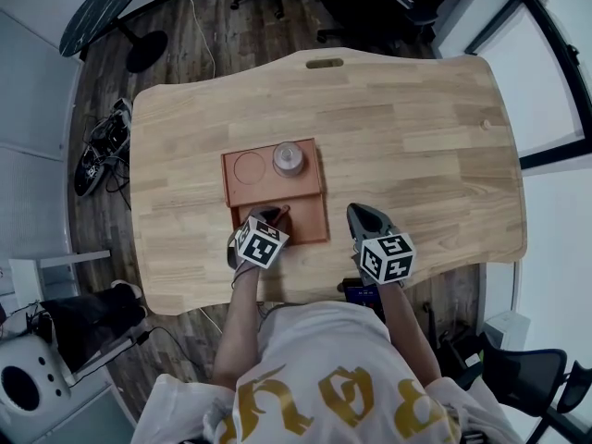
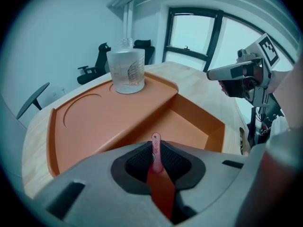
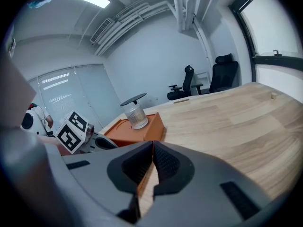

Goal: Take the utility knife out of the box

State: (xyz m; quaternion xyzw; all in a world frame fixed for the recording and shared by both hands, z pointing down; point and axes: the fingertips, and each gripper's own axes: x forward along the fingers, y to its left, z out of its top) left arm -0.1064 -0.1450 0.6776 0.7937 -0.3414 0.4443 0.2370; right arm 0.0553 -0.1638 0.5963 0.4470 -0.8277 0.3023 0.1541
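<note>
An orange box [image 1: 274, 191] lies on the wooden table, with a raised shelf at the back and a sunken compartment [image 2: 189, 126] at the front. My left gripper [image 1: 268, 214] hangs over that compartment's near left part, shut on a slim red utility knife [image 2: 155, 148]. The knife's rounded end sticks out just past the jaws, above the compartment floor. My right gripper [image 1: 355, 210] hovers over bare table right of the box, shut with nothing in it. The right gripper [image 2: 222, 73] also shows in the left gripper view, and the left gripper's marker cube [image 3: 72, 131] in the right gripper view.
A glass jar [image 1: 289, 158] stands on the box's raised shelf, beside a round recess [image 1: 249, 167]. The table's near edge [image 1: 305, 294] runs just behind both grippers. Office chairs [image 3: 225, 74] and a round side table [image 1: 104, 9] stand beyond the table.
</note>
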